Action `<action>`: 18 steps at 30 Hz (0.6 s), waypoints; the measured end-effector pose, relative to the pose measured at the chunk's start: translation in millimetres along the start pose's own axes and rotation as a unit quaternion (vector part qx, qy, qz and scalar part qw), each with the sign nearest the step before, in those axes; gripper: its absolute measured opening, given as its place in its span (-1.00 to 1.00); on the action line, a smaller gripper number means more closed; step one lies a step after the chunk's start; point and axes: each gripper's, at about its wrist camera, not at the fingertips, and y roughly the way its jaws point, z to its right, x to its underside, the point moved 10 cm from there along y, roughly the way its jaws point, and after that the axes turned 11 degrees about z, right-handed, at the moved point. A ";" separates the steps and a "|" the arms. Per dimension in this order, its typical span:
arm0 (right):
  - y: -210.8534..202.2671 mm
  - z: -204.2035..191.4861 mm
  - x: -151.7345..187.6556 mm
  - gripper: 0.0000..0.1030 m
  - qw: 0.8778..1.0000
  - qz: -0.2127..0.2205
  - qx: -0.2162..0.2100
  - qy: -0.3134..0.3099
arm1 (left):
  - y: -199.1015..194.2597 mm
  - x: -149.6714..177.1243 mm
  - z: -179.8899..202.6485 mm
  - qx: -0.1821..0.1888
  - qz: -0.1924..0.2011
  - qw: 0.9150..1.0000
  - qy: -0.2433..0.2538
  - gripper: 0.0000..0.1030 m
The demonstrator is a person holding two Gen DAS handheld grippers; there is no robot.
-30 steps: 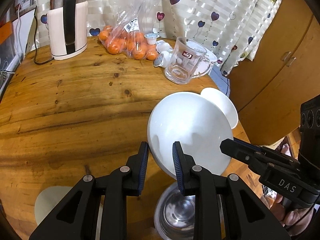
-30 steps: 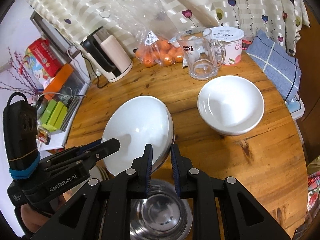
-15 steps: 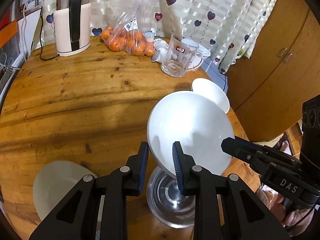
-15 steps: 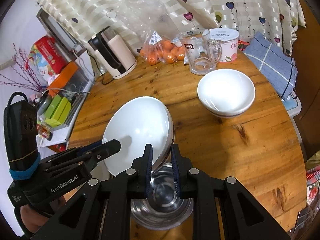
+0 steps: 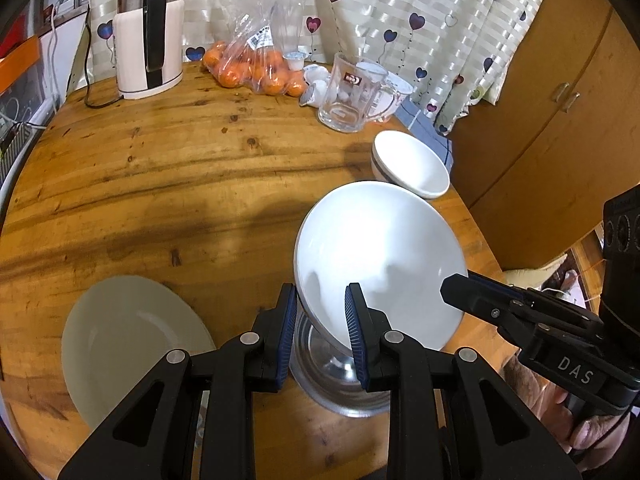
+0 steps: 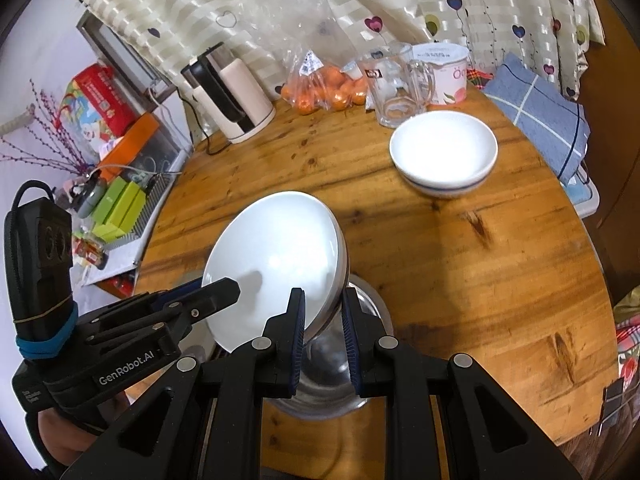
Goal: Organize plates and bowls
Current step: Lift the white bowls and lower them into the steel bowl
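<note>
- The left hand-held gripper (image 5: pixel 320 332) clamps the near rim of a white bowl (image 5: pixel 380 256), low in the centre of the left wrist view.
- The right hand-held gripper (image 6: pixel 323 332) pinches the opposite rim of the same bowl, so it hangs tilted between both.
- Directly under the tilted bowl a steel bowl (image 5: pixel 340 384) sits on the wooden table (image 5: pixel 160 184).
- A pale plate (image 5: pixel 128 344) lies on the table at lower left of the left wrist view.
- Two stacked white bowls (image 6: pixel 444 152) rest at upper right of the right wrist view, near a glass mug (image 6: pixel 396 92).
- A kettle (image 5: pixel 148 36) and a bag of oranges (image 5: pixel 256 68) stand along the top, by the curtain.
</note>
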 end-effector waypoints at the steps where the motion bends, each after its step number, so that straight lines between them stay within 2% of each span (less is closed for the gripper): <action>1: 0.0 0.8 1.8 -0.65 1.000 -0.002 0.000 0.001 | -0.2 3.6 0.3 0.000 -0.002 1.000 0.000 -0.50; 18: 4.5 10.9 27.4 -0.64 1.000 -0.026 0.007 0.016 | 10.1 38.3 0.8 0.000 -0.039 0.999 -0.005 -0.50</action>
